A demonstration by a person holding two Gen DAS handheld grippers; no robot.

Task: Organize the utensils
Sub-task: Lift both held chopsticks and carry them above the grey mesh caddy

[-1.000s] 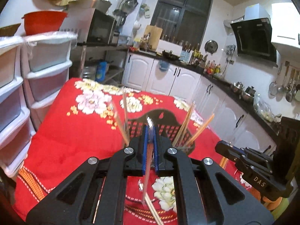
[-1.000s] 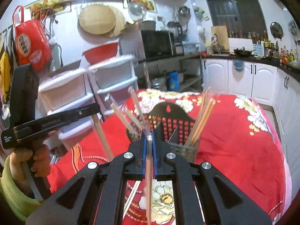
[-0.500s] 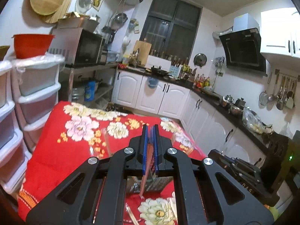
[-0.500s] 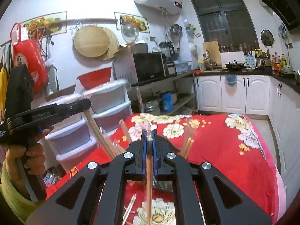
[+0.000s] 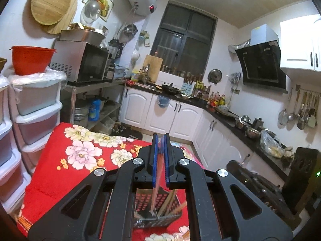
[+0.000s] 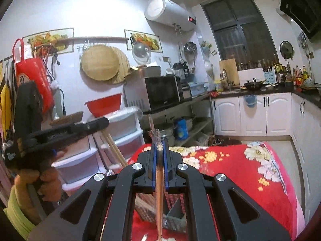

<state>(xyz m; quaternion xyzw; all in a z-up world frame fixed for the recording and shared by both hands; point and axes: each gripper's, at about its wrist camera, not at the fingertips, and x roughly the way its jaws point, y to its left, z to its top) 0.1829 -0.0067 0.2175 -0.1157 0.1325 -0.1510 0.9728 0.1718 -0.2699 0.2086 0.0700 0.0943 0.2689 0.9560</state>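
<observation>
two grippers are each closed on wrapped chopsticks, held above a dark lattice utensil basket (image 5: 158, 210) on the red floral cloth of the desk (image 5: 60, 164). at far left of the right wrist view, a hand (image 6: 47, 180) carries the left gripper (image 6: 100, 123), seen from the side, with a wooden pair of chopsticks (image 6: 114, 150) slanting down out of it toward the basket. in its own view the left gripper (image 5: 159, 158) has its blue pads pressed on a thin reddish stick in a clear sleeve, whose lower end hangs over the basket, where more chopsticks (image 5: 170, 202) lean. further right, the right gripper (image 6: 159, 156) clamps another sleeved stick (image 6: 159, 190), its crinkled wrapper tip poking up past the pads and its shaft running down beside the grey divider (image 6: 174, 217) of the basket. the step in hand appears to be carrying chopsticks to their compartment; the next move probably calls for lowering each stick, tip first, into one cell and only then releasing, keeping the two grippers apart. gripper frames hide most of the basket, so its compartments and count of contents cannot be told; the lower stick ends are blurred; whether each sleeve holds one stick or a pair is unclear; the right hand is out of view.
</observation>
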